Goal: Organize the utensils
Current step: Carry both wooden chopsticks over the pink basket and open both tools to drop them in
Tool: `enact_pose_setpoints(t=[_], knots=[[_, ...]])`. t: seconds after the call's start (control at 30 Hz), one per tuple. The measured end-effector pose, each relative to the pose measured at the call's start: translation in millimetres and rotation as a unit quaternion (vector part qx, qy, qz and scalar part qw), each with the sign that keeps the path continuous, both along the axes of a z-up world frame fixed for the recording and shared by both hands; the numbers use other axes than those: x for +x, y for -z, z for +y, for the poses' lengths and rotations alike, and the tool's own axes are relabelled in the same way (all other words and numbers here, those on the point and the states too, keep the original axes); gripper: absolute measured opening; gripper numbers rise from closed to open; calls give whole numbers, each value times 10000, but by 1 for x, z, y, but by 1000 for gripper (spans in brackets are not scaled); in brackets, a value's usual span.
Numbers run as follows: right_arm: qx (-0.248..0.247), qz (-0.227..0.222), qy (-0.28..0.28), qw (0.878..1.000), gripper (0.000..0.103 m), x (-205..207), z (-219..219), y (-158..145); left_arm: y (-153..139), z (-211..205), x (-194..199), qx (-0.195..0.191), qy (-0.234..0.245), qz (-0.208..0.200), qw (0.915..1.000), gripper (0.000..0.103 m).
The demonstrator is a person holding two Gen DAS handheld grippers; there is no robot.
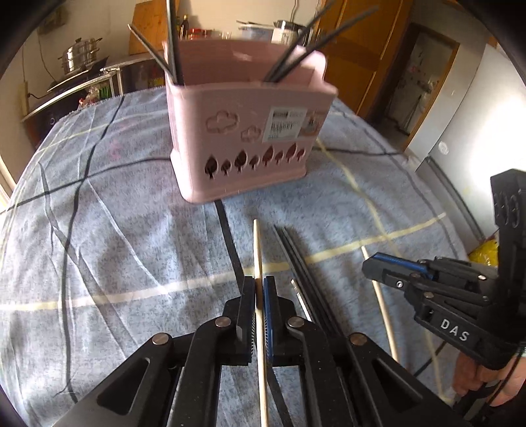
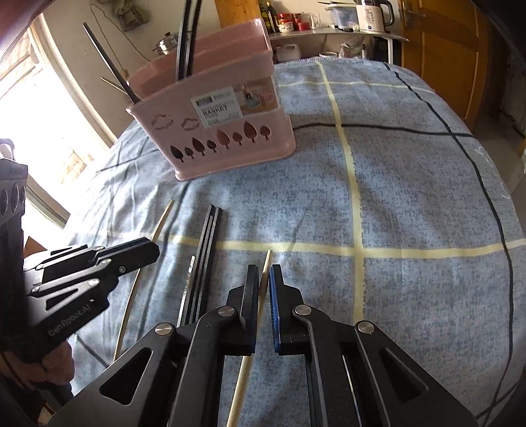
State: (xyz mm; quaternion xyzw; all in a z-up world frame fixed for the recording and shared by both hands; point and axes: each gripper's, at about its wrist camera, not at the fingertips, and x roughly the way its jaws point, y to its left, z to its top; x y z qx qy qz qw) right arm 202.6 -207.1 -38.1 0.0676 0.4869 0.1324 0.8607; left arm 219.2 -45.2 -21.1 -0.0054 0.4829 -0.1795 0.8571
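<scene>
A pink utensil basket (image 1: 243,131) stands on the blue plaid cloth with several black chopsticks (image 1: 174,42) upright in it; it also shows in the right wrist view (image 2: 223,124). My left gripper (image 1: 259,282) is shut on a pale wooden chopstick (image 1: 258,249) that points toward the basket. My right gripper (image 2: 263,272) straddles another pale wooden chopstick (image 2: 265,269), its jaws a little apart around it. Black chopsticks (image 2: 205,259) lie on the cloth between the two grippers, also seen in the left wrist view (image 1: 296,253).
The cloth (image 2: 411,197) covers a round table. A counter with pots (image 1: 79,56) stands behind at left; a shelf with a kettle (image 2: 371,13) and jars is behind. A wooden door (image 2: 443,49) is at right.
</scene>
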Motion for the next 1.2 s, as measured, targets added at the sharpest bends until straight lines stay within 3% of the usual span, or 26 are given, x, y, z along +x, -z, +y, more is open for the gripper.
enact_pose_setpoints(t=[0.4, 0.63, 0.93, 1.2], knots=[[209, -694, 9, 9974, 5, -2, -7, -59, -80, 25, -12, -402, -156, -804, 9958, 4], [210, -1168, -21, 9929, 5, -2, -7, -92, -112, 31, -12, -490, -163, -1143, 9921, 4], [182, -1799, -74, 9835, 5, -8, -8, -128, -121, 34, -15, -516, -213, -1245, 9906, 4], [96, -1947, -133, 9807, 5, -22, -9, -128, -116, 37, -22, -499, -233, -1191, 9913, 4]])
